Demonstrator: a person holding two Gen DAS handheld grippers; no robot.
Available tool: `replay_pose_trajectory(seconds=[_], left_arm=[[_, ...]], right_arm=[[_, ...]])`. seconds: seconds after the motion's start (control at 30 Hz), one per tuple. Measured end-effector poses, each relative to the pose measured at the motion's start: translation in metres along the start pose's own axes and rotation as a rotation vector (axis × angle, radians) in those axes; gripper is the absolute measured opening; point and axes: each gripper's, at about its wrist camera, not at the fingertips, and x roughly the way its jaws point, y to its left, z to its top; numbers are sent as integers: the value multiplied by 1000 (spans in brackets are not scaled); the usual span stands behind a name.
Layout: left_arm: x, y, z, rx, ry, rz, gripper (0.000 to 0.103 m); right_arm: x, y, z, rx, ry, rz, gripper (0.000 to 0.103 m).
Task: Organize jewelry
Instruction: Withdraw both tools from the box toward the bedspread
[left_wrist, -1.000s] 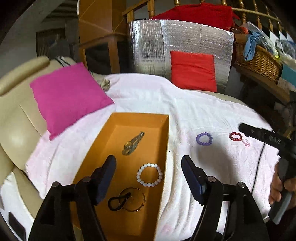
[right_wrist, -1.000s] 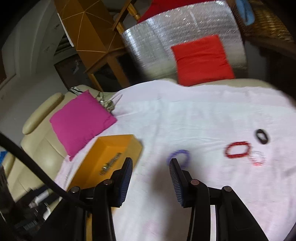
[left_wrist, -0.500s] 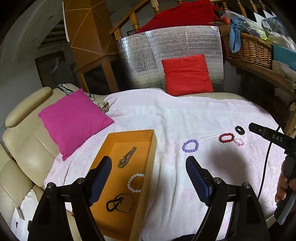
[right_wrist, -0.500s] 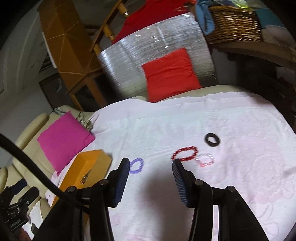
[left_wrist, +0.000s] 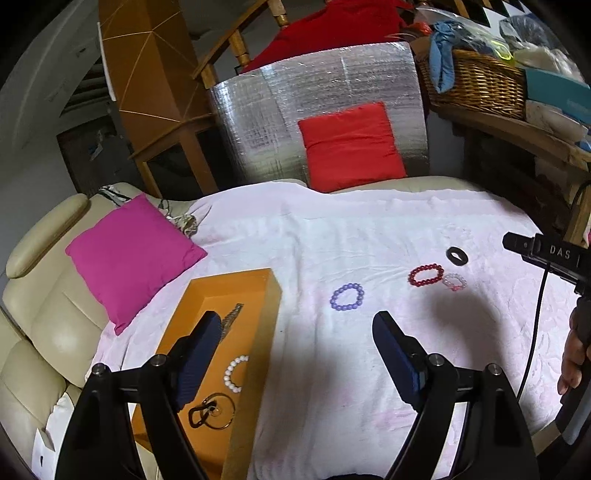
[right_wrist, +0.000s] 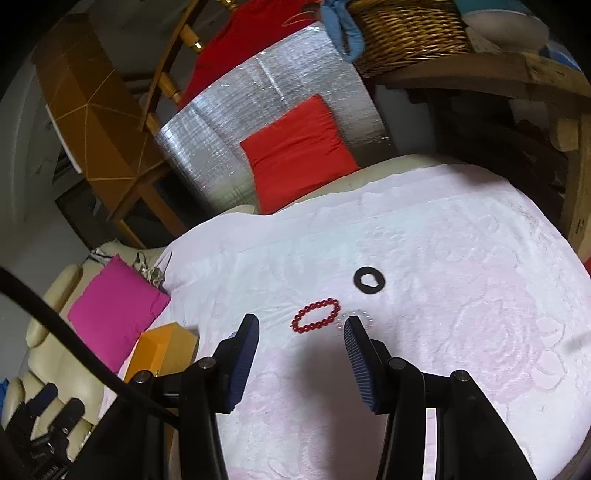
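An orange box (left_wrist: 258, 295) lies on the white cloth at the left; it holds a white bead bracelet (left_wrist: 235, 373), a metal clip (left_wrist: 231, 316) and a ring with a black loop (left_wrist: 210, 410). On the cloth lie a purple bracelet (left_wrist: 347, 296), a red bracelet (left_wrist: 425, 274), a clear pink bracelet (left_wrist: 454, 281) and a black ring (left_wrist: 457, 255). My left gripper (left_wrist: 295, 332) is open and empty above the box's right wall. My right gripper (right_wrist: 300, 326) is open and empty, just in front of the red bracelet (right_wrist: 316, 315); its right finger hides part of the clear bracelet (right_wrist: 356, 315). The black ring (right_wrist: 369, 280) lies beyond.
A magenta pillow (left_wrist: 129, 251) lies left of the box. A red pillow (left_wrist: 351, 144) leans on a silver foil panel (left_wrist: 314, 92) at the back. A wicker basket (left_wrist: 476, 85) sits on a wooden shelf at the right. The cloth (right_wrist: 461, 295) covers a cream sofa.
My left gripper has pulled back and up from the box. My right gripper has swung right from the purple bracelet to the red one and come closer to it.
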Motion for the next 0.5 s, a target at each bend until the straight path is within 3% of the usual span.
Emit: replay_pose_trajectory(seconds=[0.5], left_arm=[[16,-24,-2,22,29,-12,84]], right_arm=[[-2,-28,7,48,13,-25,51]])
